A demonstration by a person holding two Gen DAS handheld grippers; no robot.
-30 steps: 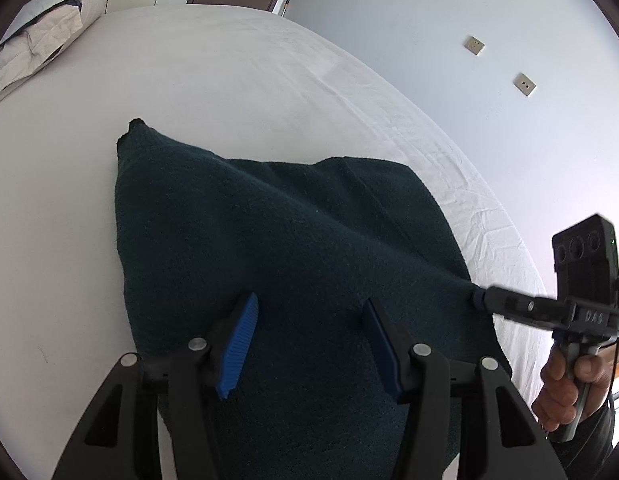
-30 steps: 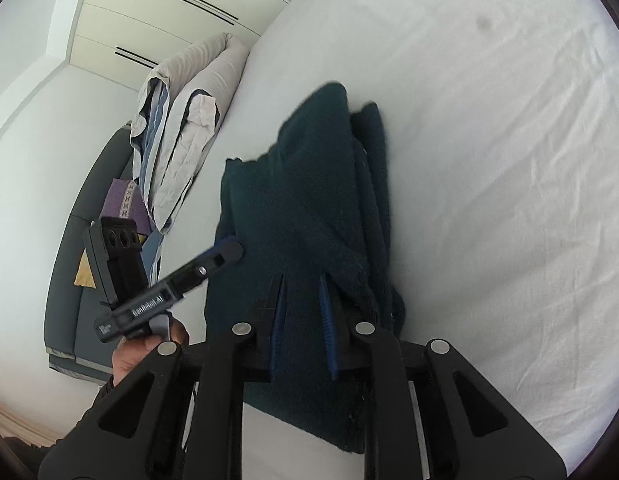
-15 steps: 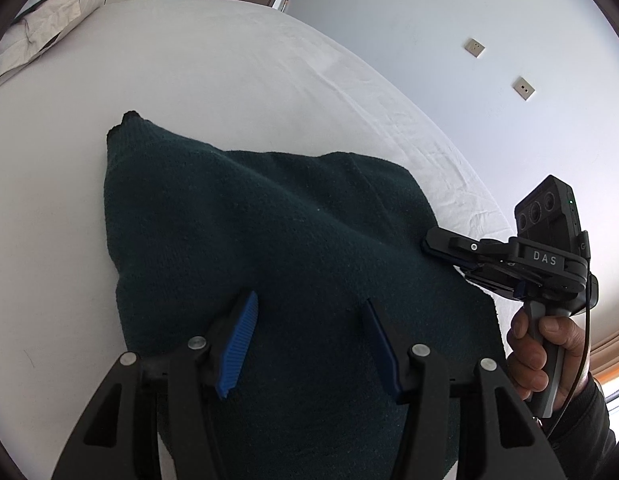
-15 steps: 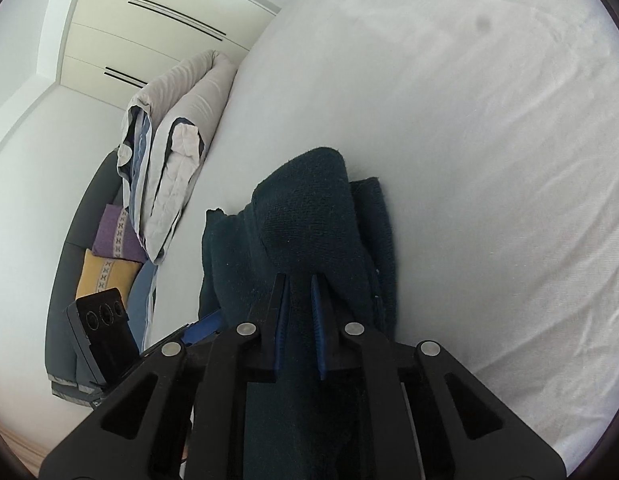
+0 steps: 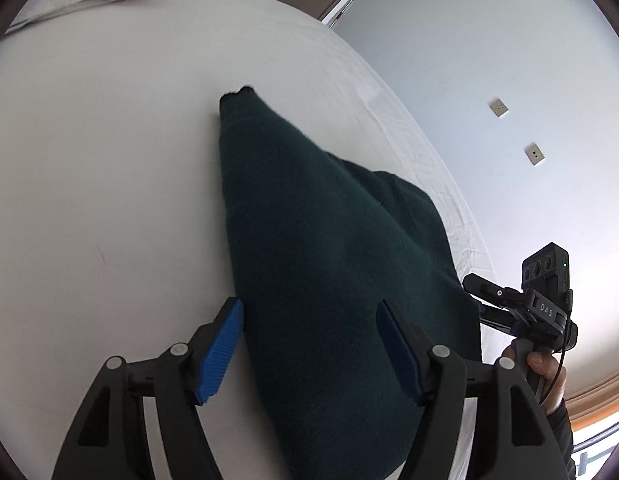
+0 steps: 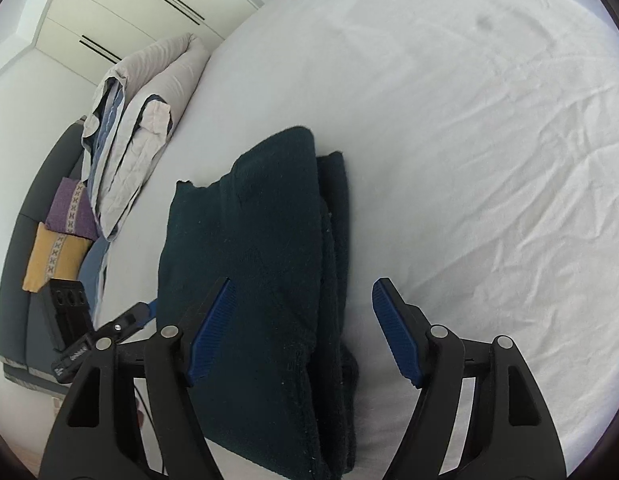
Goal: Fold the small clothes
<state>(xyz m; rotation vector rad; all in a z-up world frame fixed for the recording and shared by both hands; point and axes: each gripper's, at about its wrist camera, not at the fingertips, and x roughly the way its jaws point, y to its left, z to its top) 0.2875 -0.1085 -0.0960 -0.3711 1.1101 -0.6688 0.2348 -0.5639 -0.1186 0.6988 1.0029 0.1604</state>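
A dark green folded garment [image 6: 253, 280] lies mid-frame on the white bed [image 6: 489, 140]. The left gripper [image 5: 309, 344] and right gripper [image 6: 301, 328] both gape wide above it, gripping nothing.

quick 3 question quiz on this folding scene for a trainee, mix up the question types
1. True or false: the right gripper is shut on the garment.
2. Multiple choice: the garment lies on A) a wooden table B) a white bed sheet C) a sofa.
3. Fill in: the left gripper is ____, with the garment's folded end between its fingers.

Key: 1 false, it is open over the garment. 2 B. 3 open.
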